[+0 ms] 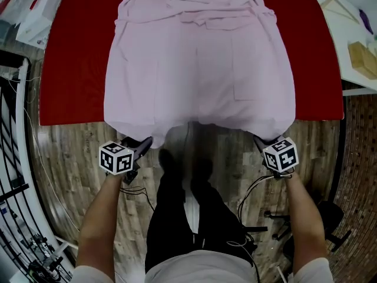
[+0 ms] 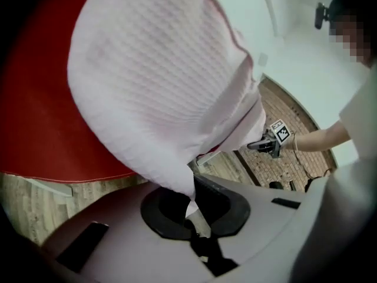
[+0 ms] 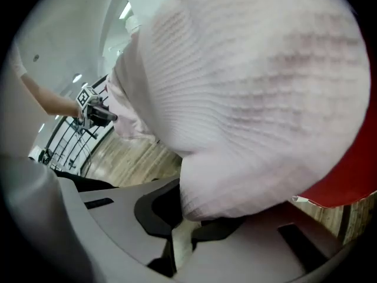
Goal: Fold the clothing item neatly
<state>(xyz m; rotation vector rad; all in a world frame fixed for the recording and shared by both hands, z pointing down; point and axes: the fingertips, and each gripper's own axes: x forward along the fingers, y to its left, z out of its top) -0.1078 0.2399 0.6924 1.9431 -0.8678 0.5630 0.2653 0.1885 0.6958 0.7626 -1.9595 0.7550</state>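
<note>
Pinching the near hem corners of the pink waffle-knit garment (image 1: 197, 69), the left gripper (image 1: 144, 142) and right gripper (image 1: 260, 139) are clamped on fabric. The garment lies spread flat on the red tabletop (image 1: 70, 69), overhanging its near edge; no fold is made yet.

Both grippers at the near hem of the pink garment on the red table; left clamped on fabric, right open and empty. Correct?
Not quite. The right gripper is not open and empty: the right gripper view shows its fingers closed on the pink garment, just as the left gripper is. The rest holds.
</note>
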